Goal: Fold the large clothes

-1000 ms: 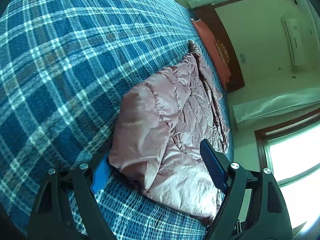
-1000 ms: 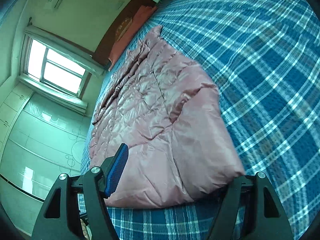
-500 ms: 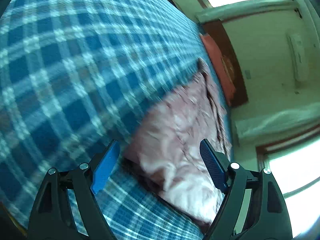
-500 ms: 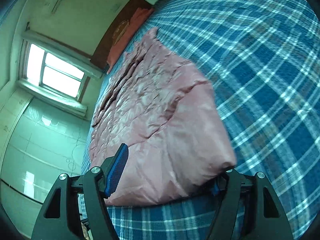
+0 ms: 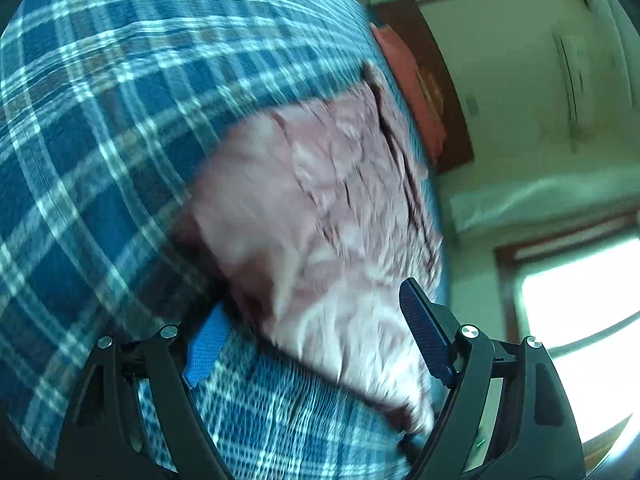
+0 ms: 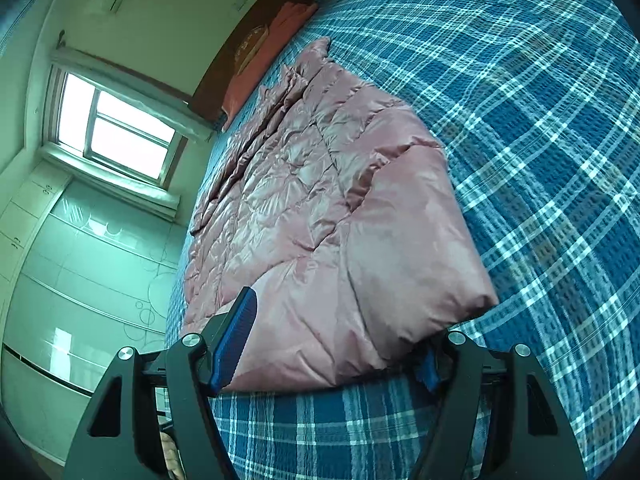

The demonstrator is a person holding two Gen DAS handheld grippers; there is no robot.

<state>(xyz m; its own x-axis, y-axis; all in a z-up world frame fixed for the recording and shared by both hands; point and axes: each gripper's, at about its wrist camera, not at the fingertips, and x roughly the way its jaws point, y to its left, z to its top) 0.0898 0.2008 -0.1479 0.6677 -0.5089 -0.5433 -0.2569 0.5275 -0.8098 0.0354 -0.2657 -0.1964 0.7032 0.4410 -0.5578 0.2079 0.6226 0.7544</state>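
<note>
A shiny pink quilted jacket (image 6: pixel 320 216) lies partly folded on the blue plaid bed cover (image 6: pixel 540 120). In the left wrist view the jacket (image 5: pixel 320 220) is blurred by motion. My left gripper (image 5: pixel 316 340) is open, its blue pads on either side of the jacket's near folded edge. My right gripper (image 6: pixel 336 340) is open too, straddling the jacket's near edge, with the right pad partly hidden under the fabric. Neither gripper is closed on the cloth.
A salmon pillow (image 6: pixel 260 68) and a dark wooden headboard (image 6: pixel 248 40) lie beyond the jacket. A bright window (image 6: pixel 116 132) and pale wardrobe doors (image 6: pixel 80 280) stand at the bed's side. Plaid cover (image 5: pixel 120 120) spreads wide beside the jacket.
The left gripper swung back from the jacket and has come in to its near edge again, with motion blur. The right gripper has crept slightly closer. Both stay open.
</note>
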